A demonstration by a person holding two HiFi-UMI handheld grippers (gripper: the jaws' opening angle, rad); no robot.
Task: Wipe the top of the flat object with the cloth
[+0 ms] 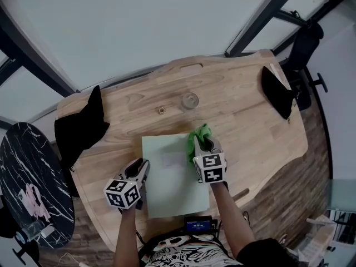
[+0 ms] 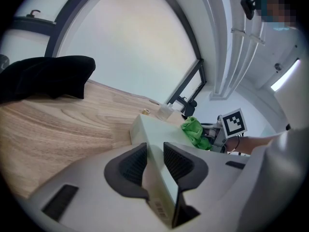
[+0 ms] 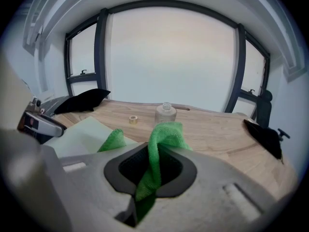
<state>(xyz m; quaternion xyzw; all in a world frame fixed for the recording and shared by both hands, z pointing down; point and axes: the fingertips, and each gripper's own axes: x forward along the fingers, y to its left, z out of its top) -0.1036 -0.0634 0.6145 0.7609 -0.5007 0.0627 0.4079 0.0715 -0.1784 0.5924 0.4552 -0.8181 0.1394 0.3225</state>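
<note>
Left tongs (image 2: 154, 154): nearest item. Jaws closed on the left edge of the box (image 1: 167, 188), pads against it. The hold is at the rim only.

Right tongs (image 3: 154, 161): jaws clamped on a thin fold of the cloth (image 3: 166, 132). The rest stands bunched above and ahead of the pads.

Box: pale green, flat, lying on the counter (image 1: 250, 127) in front of the person. The cloth sits on its far-right part and the top is otherwise bare.

Bottle (image 1: 190, 100), small ring (image 1: 161, 110): on the counter just beyond the box's far edge.

Black bundles (image 1: 83, 124): at the counter's left and right ends, well apart from the work.

Risks, as judged:
1. The pinch is thin, so drag across the top may pull the cloth out of the jaws.
2. Bunched cloth gives little contact, and hard jaw tips may scrape the top if pressed low.
3. With a rim-only hold, a firm stroke may pivot or slide the box on the smooth wood.
4. A stroke carried past the far edge may topple the bottle or send the ring rolling.
</note>
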